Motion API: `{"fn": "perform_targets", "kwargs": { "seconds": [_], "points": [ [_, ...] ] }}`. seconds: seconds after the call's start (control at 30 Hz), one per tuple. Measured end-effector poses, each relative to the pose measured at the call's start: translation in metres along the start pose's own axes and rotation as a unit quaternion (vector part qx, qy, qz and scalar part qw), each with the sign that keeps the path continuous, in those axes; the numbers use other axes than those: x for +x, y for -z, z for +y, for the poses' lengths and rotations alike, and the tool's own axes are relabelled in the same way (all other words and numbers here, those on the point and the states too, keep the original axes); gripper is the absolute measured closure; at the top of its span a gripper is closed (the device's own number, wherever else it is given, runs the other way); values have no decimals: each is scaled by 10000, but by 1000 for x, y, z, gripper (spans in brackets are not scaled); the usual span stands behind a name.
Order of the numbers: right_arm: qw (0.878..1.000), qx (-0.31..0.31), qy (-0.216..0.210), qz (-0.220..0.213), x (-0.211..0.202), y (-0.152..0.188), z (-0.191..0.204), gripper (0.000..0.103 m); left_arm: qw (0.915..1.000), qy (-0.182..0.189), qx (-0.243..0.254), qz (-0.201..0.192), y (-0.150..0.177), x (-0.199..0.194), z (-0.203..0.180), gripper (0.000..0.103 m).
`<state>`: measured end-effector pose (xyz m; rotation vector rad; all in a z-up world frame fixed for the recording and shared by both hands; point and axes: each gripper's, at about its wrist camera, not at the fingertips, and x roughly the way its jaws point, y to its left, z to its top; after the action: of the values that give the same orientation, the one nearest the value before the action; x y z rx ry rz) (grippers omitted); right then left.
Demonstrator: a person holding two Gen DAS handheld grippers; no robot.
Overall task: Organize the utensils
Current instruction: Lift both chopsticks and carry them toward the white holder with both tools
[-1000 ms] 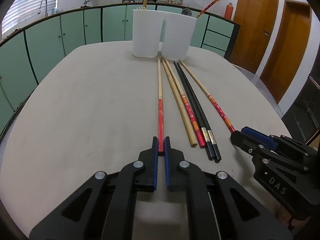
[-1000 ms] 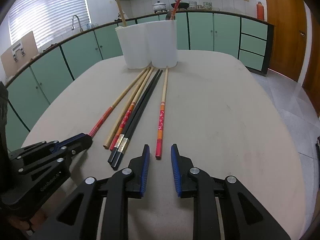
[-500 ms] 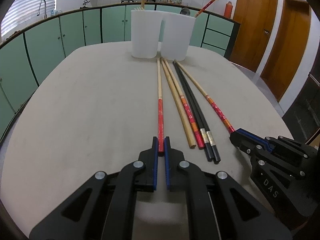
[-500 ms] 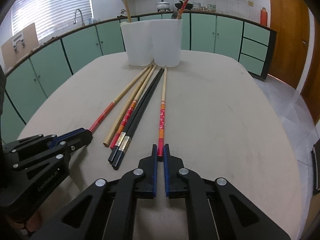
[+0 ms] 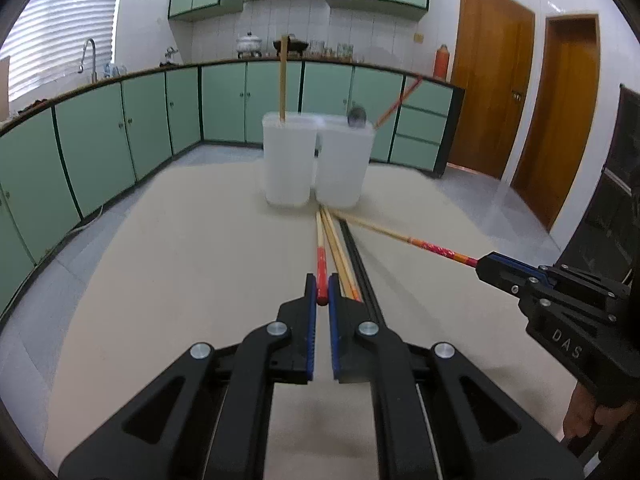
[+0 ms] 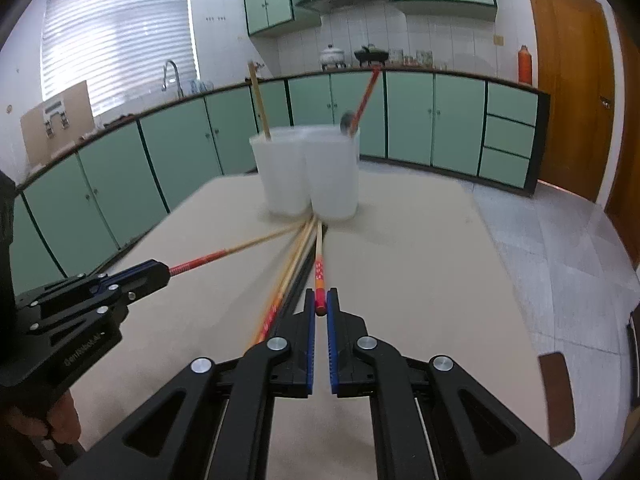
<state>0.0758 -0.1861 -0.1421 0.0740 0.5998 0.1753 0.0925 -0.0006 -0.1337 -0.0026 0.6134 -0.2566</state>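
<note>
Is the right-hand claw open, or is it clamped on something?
Clamped. The right gripper has its blue pads pressed on the red end of a chopstick.

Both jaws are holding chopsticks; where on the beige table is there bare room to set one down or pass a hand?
Bare beige table lies left of the chopstick bundle, toward the green cabinets. More lies right of the bundle, toward the tiled floor. It is crowded in the middle, where the tips meet under the two white plastic containers.
</note>
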Motion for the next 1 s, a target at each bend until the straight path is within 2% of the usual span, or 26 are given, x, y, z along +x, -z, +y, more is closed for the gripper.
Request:
{"fn": "perform_targets", "kwargs": {
  "seconds": [0.43,0.7,1.0],
  "points": [
    [9974,201,-403,-568,-32,-71,-16,98,9967,165,-83,-793,-67,-38,12,98],
    [9962,225,-604,-589,-40,-115,-23,98,9962,354,46,-796,-89,-44,8,98],
    [9955,-87,-654,-683,-49,-144,-16,98,9952,477,41,-857,-109,-54,10,98]
  ]
}}
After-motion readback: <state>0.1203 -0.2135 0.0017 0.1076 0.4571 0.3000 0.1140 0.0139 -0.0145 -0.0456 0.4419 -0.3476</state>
